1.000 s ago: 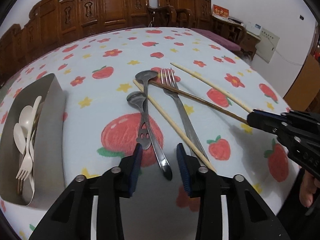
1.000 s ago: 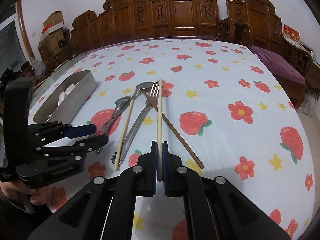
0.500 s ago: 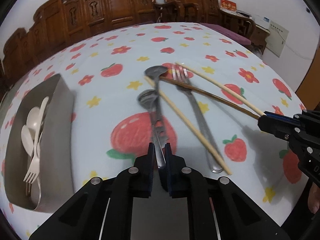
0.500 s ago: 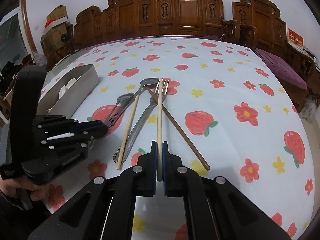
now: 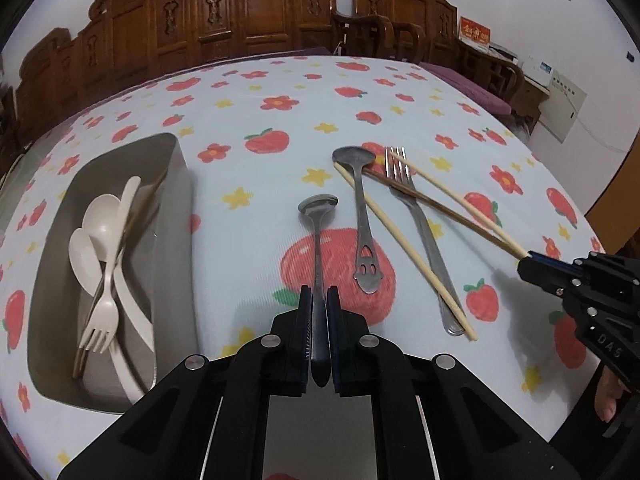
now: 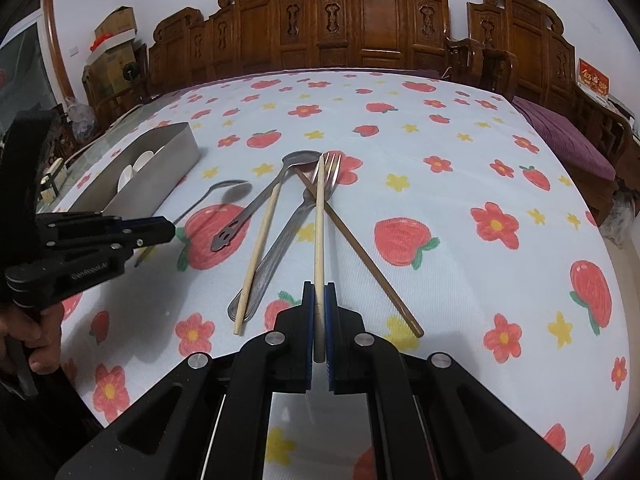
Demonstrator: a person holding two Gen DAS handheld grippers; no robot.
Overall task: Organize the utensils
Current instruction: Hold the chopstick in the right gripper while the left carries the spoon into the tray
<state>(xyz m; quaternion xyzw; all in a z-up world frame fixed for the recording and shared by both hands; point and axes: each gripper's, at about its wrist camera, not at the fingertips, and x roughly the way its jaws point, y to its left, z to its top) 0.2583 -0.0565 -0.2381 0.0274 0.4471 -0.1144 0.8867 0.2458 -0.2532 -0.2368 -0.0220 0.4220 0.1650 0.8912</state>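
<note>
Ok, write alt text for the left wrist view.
The left gripper is shut on the handle of a metal spoon over a strawberry-print tablecloth. A steel tray of white utensils sits left; another spoon, a fork and chopsticks lie right.

- Bench covered by pale blue cloth printed with red strawberries, red flowers, yellow stars (image 5: 256, 240); cloth lies flat.
- Row of dark carved wooden chair backs (image 6: 384, 28) along far edge of bench, against white wall.
- Purple cushion (image 6: 568, 140) on seat at right side.
- Stacked cardboard boxes (image 6: 114, 56) in far left corner.
- Red card with gold lettering (image 5: 474, 34) propped on side furniture, far right.
- White wall-mounted box (image 5: 564, 106) with cable, right wall.
</note>
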